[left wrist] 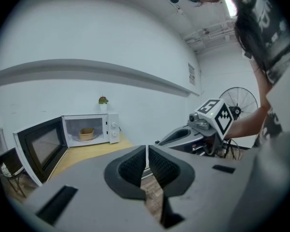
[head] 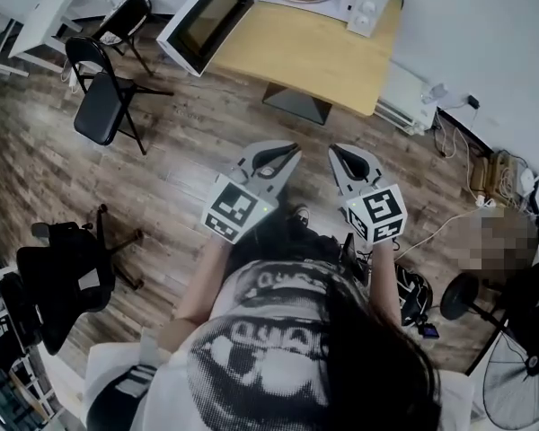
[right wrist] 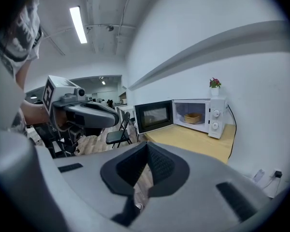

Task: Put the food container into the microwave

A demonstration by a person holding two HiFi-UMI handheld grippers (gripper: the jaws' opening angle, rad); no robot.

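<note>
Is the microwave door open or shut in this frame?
Open. The door of the microwave stands swung out to the side, leaving the cavity exposed, with the food container visible inside.

Office workroom, folding chair (head: pixel 101 115), swivel chair (head: pixel 58 281), floor fan (head: pixel 521 380), white desk (head: pixel 54 12)

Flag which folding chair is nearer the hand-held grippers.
The front folding chair, seat fully visible; the other folding chair stands farther back by the white desk.
</note>
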